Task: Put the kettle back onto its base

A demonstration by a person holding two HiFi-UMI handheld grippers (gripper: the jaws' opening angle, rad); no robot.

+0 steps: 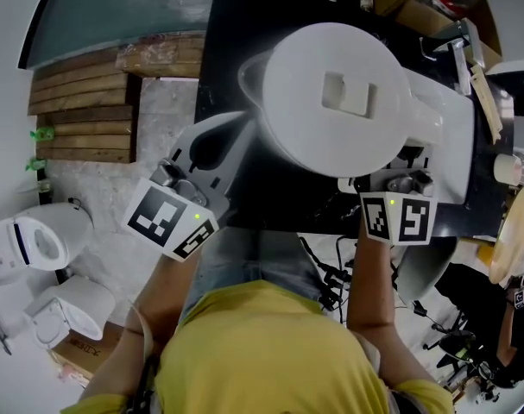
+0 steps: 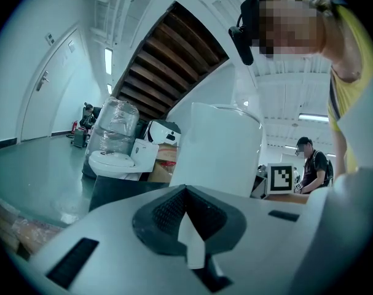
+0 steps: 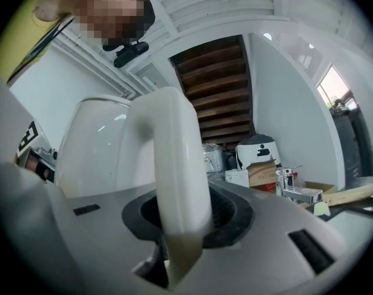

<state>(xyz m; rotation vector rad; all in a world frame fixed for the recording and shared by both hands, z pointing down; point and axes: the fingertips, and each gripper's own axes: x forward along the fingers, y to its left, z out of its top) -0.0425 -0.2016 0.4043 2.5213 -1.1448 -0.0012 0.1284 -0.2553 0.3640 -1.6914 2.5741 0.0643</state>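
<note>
Left gripper (image 2: 187,226) jaws pinched together on nothing, just left of the white kettle (image 1: 335,97), which is up over the black table (image 1: 236,24) (lid on, upright), right gripper (image 3: 180,223) clamped round its handle (image 3: 174,152) at right.

The light is bright, even and indoor. In the head view the white kettle (image 1: 335,102) blooms, its edges washed out against the black surface (image 1: 233,46). Both gripper views bend strongly and go black at the corners. The left gripper view has a cool teal cast, and its ceiling strip lights (image 2: 108,61) glow. In the right gripper view the kettle handle (image 3: 177,165) is soft, close to the lens, and a window (image 3: 337,86) glares.
</note>
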